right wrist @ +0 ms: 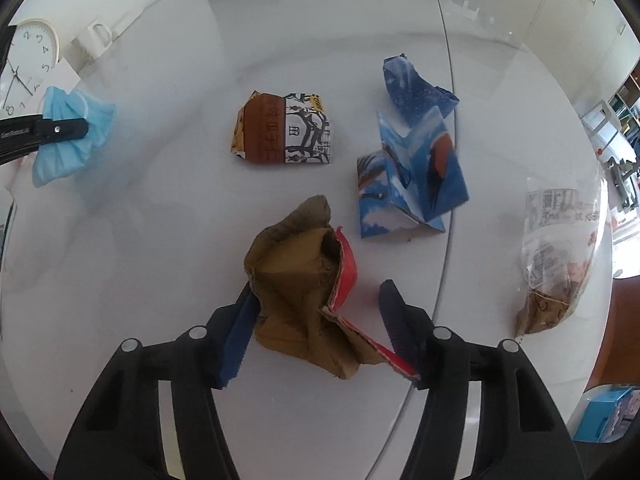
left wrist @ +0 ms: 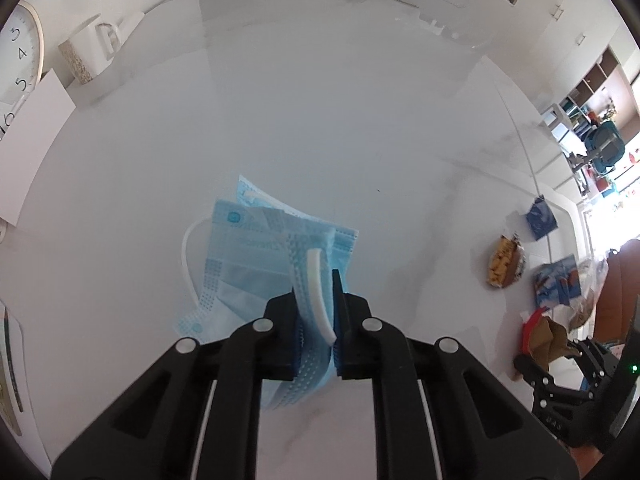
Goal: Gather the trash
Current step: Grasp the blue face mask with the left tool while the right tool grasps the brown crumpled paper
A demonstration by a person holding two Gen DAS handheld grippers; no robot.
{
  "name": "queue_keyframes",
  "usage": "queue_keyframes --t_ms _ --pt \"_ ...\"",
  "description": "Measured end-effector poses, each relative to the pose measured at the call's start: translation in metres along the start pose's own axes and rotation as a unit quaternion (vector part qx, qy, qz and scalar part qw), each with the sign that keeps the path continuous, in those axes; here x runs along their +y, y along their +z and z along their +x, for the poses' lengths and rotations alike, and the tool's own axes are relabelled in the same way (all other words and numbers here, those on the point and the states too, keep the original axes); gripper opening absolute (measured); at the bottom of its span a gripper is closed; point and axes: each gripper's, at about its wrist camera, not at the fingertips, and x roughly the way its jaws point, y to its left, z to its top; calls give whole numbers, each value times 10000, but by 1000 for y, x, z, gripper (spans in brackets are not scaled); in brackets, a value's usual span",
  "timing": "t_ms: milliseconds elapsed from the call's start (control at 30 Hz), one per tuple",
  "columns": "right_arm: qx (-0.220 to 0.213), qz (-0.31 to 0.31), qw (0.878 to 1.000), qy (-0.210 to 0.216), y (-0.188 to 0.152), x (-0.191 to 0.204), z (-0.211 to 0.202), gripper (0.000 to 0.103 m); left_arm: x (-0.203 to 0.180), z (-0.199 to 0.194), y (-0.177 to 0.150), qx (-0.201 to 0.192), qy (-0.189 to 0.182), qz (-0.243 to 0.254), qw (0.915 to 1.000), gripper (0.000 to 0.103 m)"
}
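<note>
My left gripper (left wrist: 316, 300) is shut on a blue face mask (left wrist: 256, 264), which hangs from its jaws over the white table; the mask also shows in the right wrist view (right wrist: 68, 136), held by the left gripper (right wrist: 76, 128) at the far left. My right gripper (right wrist: 320, 308) is open, its fingers on either side of a crumpled brown and red cardboard piece (right wrist: 308, 280) lying on the table. A brown printed wrapper (right wrist: 284, 132), a dark blue wrapper (right wrist: 412, 88) and a folded blue paper (right wrist: 412, 180) lie beyond it.
A clear plastic bag (right wrist: 560, 256) lies at the table's right edge. A white mug (left wrist: 88, 52), a clock (left wrist: 16, 56) and a white card (left wrist: 32, 136) stand at the far left. The white table (left wrist: 320, 120) is round, with a chair behind it.
</note>
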Motion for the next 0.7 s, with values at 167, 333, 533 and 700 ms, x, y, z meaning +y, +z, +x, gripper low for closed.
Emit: queue_keyframes --t_ms 167,333,533,700 --pt "-94 101 9998 119 -5 -3 -18 60 -7 -18 -12 -61 -156 146 9998 11" --pt "-234 219 9991 281 -25 -10 -50 60 -22 -51 -32 -165 -332 345 9987 11" --pt "-429 318 9976 441 -69 -26 -108 60 -59 -102 -75 -221 -589 732 9953 11" --pt "-462 129 9976 508 -111 -48 -145 60 -119 -141 -133 -136 -903 1106 9897 11"
